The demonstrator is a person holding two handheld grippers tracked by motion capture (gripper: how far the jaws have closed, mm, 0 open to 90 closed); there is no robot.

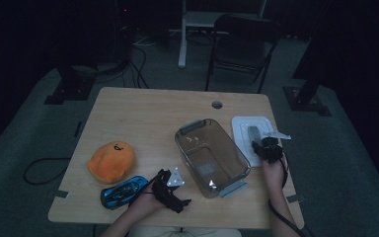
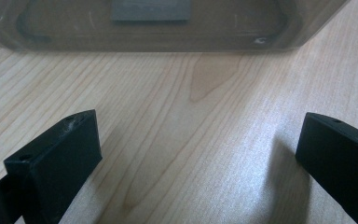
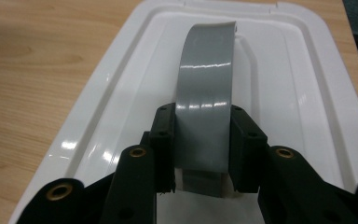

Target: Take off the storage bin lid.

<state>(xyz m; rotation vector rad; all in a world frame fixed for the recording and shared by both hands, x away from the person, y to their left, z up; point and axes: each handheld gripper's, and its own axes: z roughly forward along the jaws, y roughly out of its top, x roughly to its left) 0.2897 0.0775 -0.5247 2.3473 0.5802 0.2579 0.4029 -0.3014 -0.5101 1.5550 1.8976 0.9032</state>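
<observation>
White plastic lid is lying flat on the wooden table, at about three o'clock from the clear storage bin in the high view and just beside the bin's long wall. A grey arched handle is rising from the lid's middle. The right gripper is clamping this handle, with both black pads pressing against the handle's two edges. In the high view the right gripper is sitting over the lid's near half, the person's forearm coming in from five o'clock.

The left gripper is resting low over the table at seven o'clock from the bin, close to the bin's near grey latch. In the left gripper view its jaws are standing wide apart over bare wood, gripping nothing, while the bin's smoky wall is spanning the far edge at twelve o'clock.

An orange plush toy is lying at nine o'clock from the bin, well apart from it. A blue toy car is sitting at six o'clock from the plush, just beside the left gripper.
</observation>
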